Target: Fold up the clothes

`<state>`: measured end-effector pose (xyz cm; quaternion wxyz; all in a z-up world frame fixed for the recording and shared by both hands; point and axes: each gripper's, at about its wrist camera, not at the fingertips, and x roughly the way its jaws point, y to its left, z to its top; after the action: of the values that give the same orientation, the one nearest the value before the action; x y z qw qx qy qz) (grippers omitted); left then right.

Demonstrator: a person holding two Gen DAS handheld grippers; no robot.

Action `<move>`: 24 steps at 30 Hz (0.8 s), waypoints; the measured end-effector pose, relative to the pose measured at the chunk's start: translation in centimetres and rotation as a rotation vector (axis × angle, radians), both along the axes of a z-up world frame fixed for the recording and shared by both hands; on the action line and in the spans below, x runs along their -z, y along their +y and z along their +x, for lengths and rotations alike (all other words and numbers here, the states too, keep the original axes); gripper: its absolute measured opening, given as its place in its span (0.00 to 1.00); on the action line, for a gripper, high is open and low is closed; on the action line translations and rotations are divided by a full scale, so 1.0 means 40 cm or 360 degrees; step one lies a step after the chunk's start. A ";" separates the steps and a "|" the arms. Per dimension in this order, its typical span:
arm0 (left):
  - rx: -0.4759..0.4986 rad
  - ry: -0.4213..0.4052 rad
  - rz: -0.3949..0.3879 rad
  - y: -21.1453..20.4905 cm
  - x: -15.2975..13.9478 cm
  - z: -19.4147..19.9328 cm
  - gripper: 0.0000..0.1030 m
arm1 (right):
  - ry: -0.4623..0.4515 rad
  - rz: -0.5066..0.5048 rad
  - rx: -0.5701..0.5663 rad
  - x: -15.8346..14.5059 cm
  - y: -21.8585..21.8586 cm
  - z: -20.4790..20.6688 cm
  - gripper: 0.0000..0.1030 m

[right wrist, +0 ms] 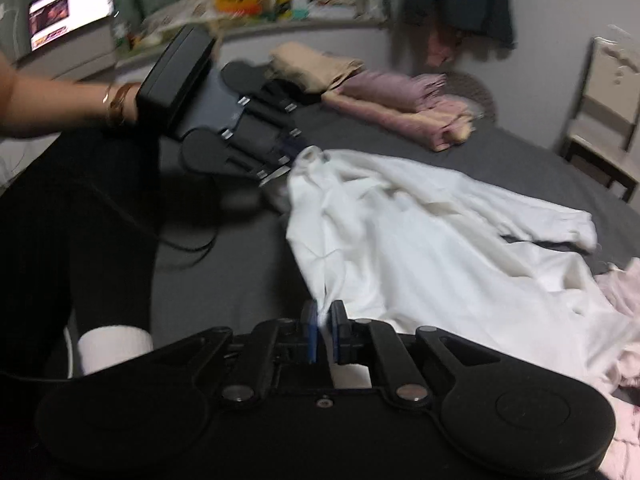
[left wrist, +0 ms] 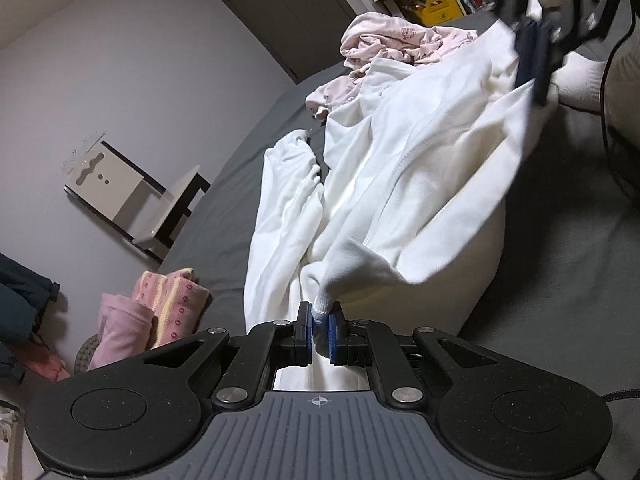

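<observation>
Across the dark grey bed a white long-sleeved top stretches between both grippers, its long axis running from one to the other. Left gripper is clamped on one bunched end, right gripper pinches the opposite edge; folded pink clothes lie beyond.

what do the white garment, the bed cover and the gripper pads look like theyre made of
White garment: soft matte knit, probably cotton jersey or fleece; it drapes in rounded folds and has a ribbed cuff.
Bed cover: dark grey woven or jersey fabric, matte, with shallow creases.
Pads of the left gripper: blue, matte, likely rubber or foam, on black matte arms that look like plastic.
</observation>
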<state>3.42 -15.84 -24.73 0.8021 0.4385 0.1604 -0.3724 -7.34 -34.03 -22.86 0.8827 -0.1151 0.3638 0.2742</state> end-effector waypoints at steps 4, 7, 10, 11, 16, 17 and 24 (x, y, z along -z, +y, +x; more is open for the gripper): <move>-0.0004 0.0014 -0.0005 0.002 0.004 0.002 0.06 | -0.0020 0.0010 -0.0045 -0.029 -0.024 -0.011 0.08; -0.0007 0.0025 -0.0009 0.003 0.008 0.003 0.06 | 0.0070 0.0044 -0.0195 -0.038 -0.022 -0.011 0.08; 0.0002 0.0036 -0.0011 0.002 0.011 0.001 0.06 | 0.0190 0.0124 -0.0234 -0.037 -0.025 0.004 0.09; 0.0010 0.0037 -0.0010 0.000 0.012 -0.002 0.06 | 0.0164 0.0032 -0.0201 -0.031 -0.021 0.006 0.16; -0.0006 0.0046 0.0004 -0.002 0.019 0.000 0.06 | 0.0099 -0.0323 -0.0187 -0.002 0.001 -0.001 0.46; -0.0012 0.0055 -0.0003 -0.001 0.019 0.002 0.06 | 0.0109 -0.0359 -0.0213 0.002 0.008 -0.002 0.46; -0.0041 0.0070 -0.0027 0.000 0.018 0.012 0.06 | 0.0093 -0.0628 -0.0453 0.060 0.078 -0.002 0.26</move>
<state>3.90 -15.85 -25.47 0.8068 0.4212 0.1803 -0.3730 -7.42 -30.92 -25.25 0.7847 -0.3274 0.4158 0.3227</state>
